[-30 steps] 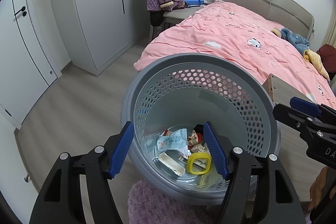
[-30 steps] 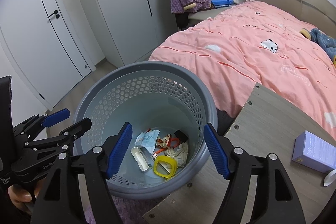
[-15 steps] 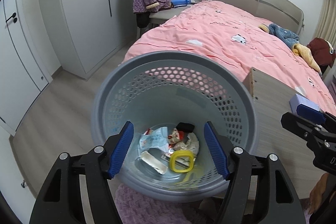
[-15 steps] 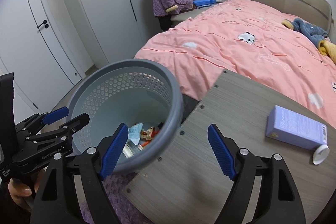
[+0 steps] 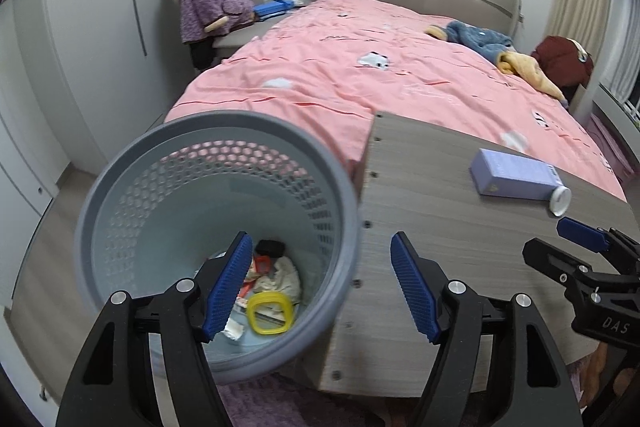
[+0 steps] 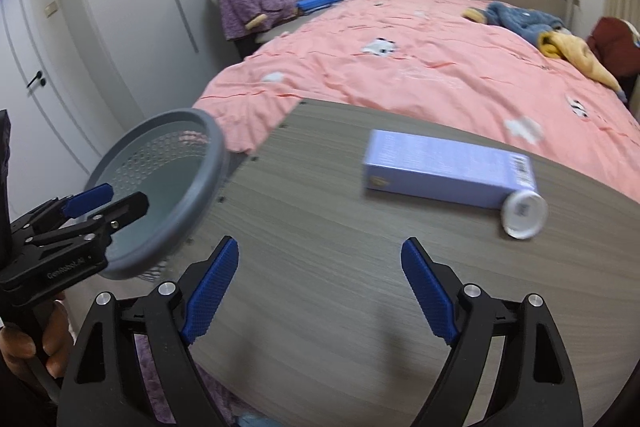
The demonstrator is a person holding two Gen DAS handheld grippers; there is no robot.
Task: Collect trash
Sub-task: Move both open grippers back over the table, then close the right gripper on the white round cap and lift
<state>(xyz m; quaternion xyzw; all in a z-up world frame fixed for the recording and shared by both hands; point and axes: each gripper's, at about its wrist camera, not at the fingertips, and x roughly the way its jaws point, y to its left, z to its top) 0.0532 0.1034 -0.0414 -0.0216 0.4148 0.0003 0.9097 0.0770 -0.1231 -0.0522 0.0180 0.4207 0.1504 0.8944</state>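
While both tongs, right (image 6: 320,291) and left (image 5: 320,287), hang spread and empty, the right ones having just been opening wider, next grab looks like the purple box (image 6: 448,167) on the surface (image 6: 320,227), then the bin (image 5: 120,211).

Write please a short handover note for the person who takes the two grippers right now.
Left gripper: jaws open, nothing between them.
Right gripper: jaws have just been opening, nothing between them, above the grey table.
Grey basket stands beside the table; it already holds wrappers and a yellow ring.
Left to collect: the lilac box lying flat on the table and the white cap at its end.
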